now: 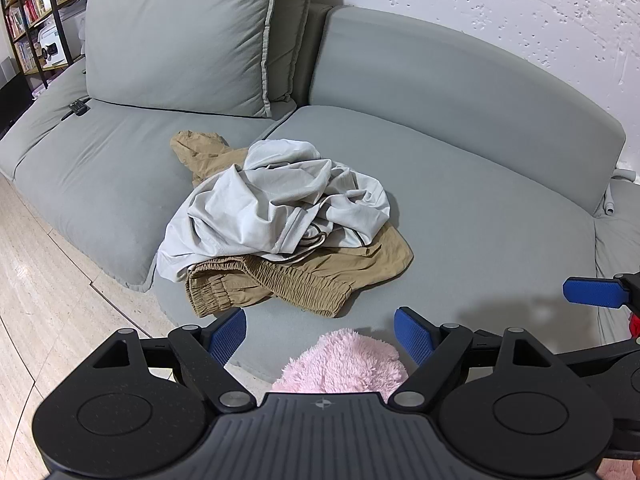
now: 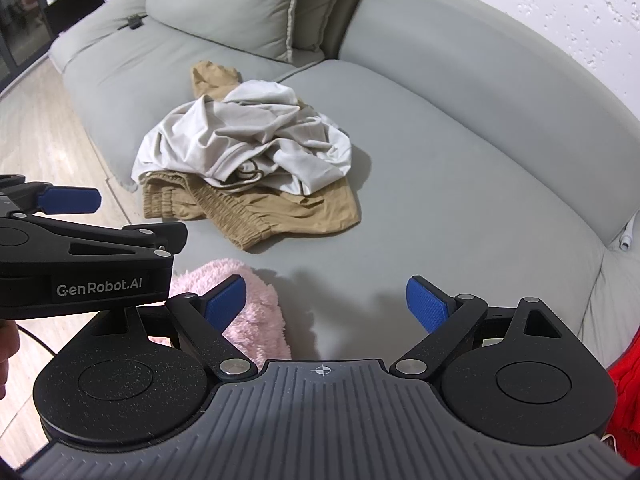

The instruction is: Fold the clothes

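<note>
A crumpled pale grey garment (image 1: 276, 204) lies on top of tan trousers (image 1: 296, 280) with an elastic waistband, piled on the grey sofa seat (image 1: 480, 216). The same pile shows in the right wrist view: grey garment (image 2: 244, 140), tan trousers (image 2: 260, 212). A fluffy pink garment (image 1: 344, 360) lies at the seat's front edge, just under my left gripper (image 1: 320, 332), which is open and empty. My right gripper (image 2: 326, 304) is open and empty over bare seat, with the pink garment (image 2: 248, 312) by its left finger.
Sofa back cushions (image 1: 176, 36) and backrest (image 1: 460, 92) stand behind the pile. A small black object (image 1: 78, 108) lies on the far left seat. Wooden floor (image 1: 40, 300) runs left of the sofa. A bookshelf (image 1: 36, 20) stands far left. Red fabric (image 2: 624, 392) shows at right.
</note>
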Demonstrator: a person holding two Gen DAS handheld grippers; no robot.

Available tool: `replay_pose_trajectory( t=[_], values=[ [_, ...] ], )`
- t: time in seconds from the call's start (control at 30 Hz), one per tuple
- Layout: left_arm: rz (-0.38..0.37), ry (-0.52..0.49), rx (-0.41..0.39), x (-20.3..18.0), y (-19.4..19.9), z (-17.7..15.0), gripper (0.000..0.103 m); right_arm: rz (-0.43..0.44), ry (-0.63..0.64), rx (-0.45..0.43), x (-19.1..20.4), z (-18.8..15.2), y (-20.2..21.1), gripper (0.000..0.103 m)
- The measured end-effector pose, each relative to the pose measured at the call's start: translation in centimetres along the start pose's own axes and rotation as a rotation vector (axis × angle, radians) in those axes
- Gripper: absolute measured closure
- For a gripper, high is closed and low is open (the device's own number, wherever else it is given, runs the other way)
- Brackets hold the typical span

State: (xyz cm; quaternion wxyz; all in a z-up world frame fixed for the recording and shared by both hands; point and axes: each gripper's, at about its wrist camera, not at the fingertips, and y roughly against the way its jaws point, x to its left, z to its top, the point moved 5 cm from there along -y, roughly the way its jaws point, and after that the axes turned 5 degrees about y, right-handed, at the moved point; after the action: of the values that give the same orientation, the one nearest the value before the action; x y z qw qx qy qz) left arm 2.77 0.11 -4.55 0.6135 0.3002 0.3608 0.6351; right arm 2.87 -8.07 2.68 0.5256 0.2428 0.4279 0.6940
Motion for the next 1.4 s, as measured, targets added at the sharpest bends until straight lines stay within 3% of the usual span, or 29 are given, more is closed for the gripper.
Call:
replay_pose_trajectory(
  t=[1.4],
  values=[
    [0.005,0.026,0.023,1.0,-1.2,0.4,0.022,0.006,0.019,0.027,0.7,0.5,-0.9,0.012]
  ],
)
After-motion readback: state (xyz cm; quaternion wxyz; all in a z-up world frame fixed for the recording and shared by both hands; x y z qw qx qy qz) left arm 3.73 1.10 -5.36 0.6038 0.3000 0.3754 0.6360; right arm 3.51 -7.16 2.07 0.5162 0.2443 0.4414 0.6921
